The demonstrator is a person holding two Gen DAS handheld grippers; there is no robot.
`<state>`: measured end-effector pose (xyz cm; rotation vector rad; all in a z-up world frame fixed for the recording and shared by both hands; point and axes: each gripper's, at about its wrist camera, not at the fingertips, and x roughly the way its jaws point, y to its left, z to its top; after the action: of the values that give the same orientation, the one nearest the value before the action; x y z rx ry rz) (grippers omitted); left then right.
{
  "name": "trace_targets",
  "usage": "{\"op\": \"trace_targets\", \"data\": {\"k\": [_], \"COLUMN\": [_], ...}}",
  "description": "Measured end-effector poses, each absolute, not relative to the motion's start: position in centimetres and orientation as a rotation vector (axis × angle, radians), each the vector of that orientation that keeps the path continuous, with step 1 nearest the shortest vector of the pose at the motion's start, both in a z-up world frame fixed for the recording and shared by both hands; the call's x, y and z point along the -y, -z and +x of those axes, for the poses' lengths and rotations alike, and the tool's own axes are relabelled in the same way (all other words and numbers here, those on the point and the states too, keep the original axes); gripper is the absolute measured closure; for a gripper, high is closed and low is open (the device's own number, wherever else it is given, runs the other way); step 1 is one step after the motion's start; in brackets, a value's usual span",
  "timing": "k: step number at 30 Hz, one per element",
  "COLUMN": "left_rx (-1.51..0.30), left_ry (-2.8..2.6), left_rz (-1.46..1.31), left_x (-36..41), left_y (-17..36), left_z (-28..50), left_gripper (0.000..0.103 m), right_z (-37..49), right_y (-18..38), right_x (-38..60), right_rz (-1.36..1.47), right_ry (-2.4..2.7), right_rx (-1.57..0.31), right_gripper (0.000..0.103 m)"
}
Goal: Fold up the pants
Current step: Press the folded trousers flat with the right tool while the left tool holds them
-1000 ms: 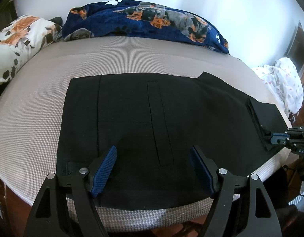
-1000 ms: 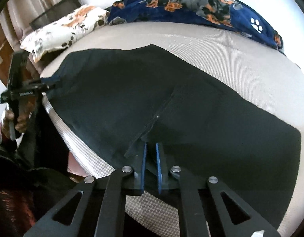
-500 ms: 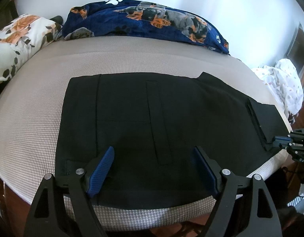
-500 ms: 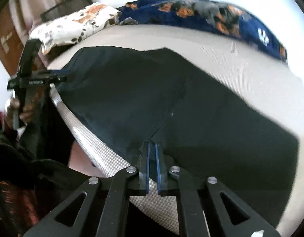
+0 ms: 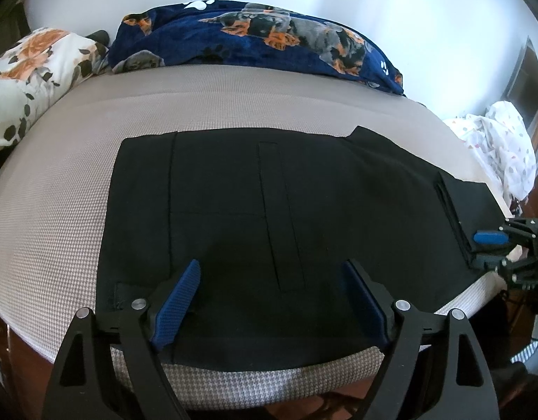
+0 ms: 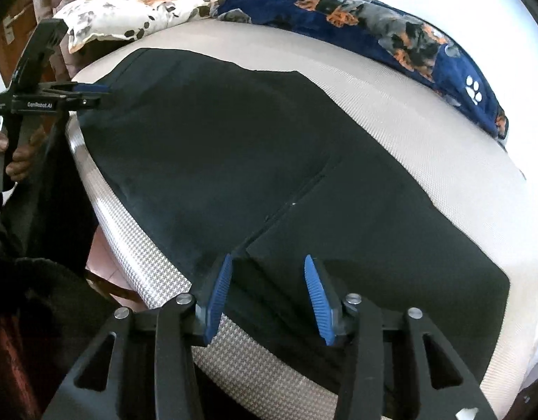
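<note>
**Two tools, both letting go of the pants**

The black fabric pants (image 5: 255,217) lie flat along the near edge of the beige checked bed (image 5: 59,210), long axis running side to side. The left tool (image 5: 272,301) hovers wide apart over the waist end, gripping nothing. The right tool (image 6: 269,294) is opening astride the folded leg end, pads clear of the cloth. Each hand sits nearest its own end.

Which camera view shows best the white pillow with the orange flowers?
The right wrist view shows the floral pillow best: most of its top lies in sight at the bed's far corner, beside the dark blue dog-print blanket. The left wrist view shows the same pillow cut off by the picture's left edge.
</note>
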<state>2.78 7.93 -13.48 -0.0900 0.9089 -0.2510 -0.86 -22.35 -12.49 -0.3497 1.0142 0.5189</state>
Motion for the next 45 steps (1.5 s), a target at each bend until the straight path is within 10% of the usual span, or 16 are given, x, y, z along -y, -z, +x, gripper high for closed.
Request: {"op": "trace_targets", "data": {"k": [8,27,37,45], "left_rx": [-0.912,-0.912,-0.911,-0.911], "left_ry": [0.25,0.25,0.252,0.254], "left_rz": [-0.097,-0.096,-0.088,-0.079], "left_x": [-7.8,-7.8,-7.9,-7.8], "left_y": [13.5,13.5,13.6,13.9], "left_z": [2.9,2.9,2.8,2.6], "left_gripper": [0.019,0.019,0.018,0.017], "right_z": [0.1,-0.7,-0.6,0.0], "right_y": [12.0,11.9,11.7,12.7], "right_x": [23.7,24.5,21.8,22.4], "right_rz": [-0.222,-0.104,-0.313,-0.351], "right_ry": [-0.51,-0.547,-0.538,-0.504], "right_rx": [-1.06,-1.083,-1.028,-1.032], "right_gripper": [0.092,0.103,0.092,0.058]}}
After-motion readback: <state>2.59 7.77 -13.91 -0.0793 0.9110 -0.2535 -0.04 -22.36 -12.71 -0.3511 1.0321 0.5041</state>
